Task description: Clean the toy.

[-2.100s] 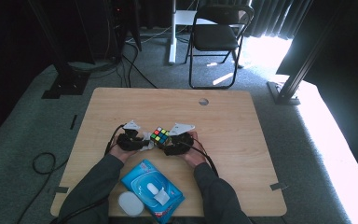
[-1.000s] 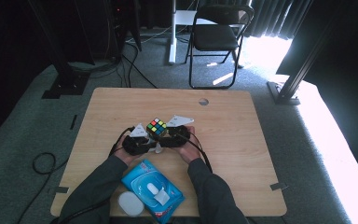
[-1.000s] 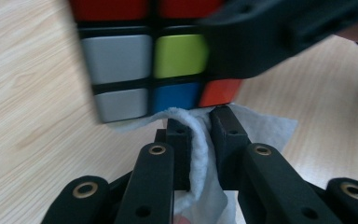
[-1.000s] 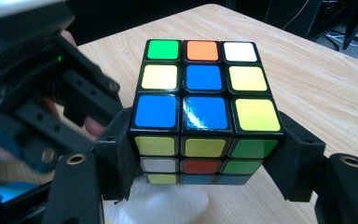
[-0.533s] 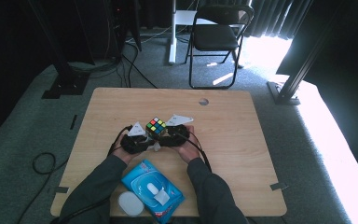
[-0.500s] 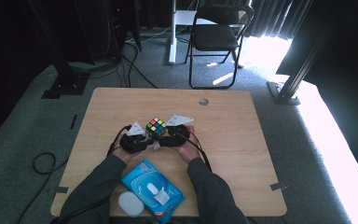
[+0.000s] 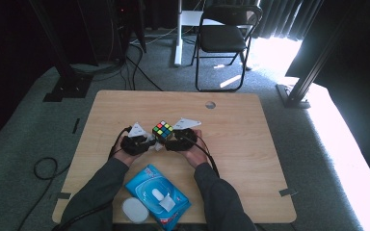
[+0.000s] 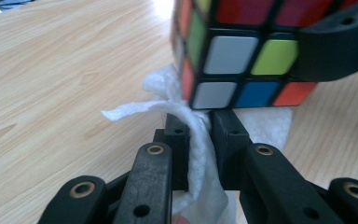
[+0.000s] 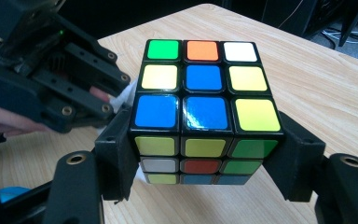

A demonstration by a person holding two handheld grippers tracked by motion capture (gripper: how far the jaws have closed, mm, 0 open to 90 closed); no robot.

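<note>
Wiping step, frame centre: right gripper (image 9: 200, 186) clamps the cube (image 9: 205, 116); left gripper (image 8: 199, 135) pinches a wipe (image 8: 191, 140) against its lower edge. Next: rub along the face.

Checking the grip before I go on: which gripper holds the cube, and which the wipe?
The right gripper clamps the puzzle cube by its sides; the left gripper pinches the white wipe against the cube's bottom corner.

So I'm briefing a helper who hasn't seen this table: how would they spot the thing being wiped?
On the wooden table, look just ahead of the person's two hands, near the middle. The puzzle cube sits clamped between the jaws of the right hand-held gripper, with a white wipe pinched in the left hand-held gripper touching it. It is the only multicoloured block; the blue wipes pack lies nearer the person.
</note>
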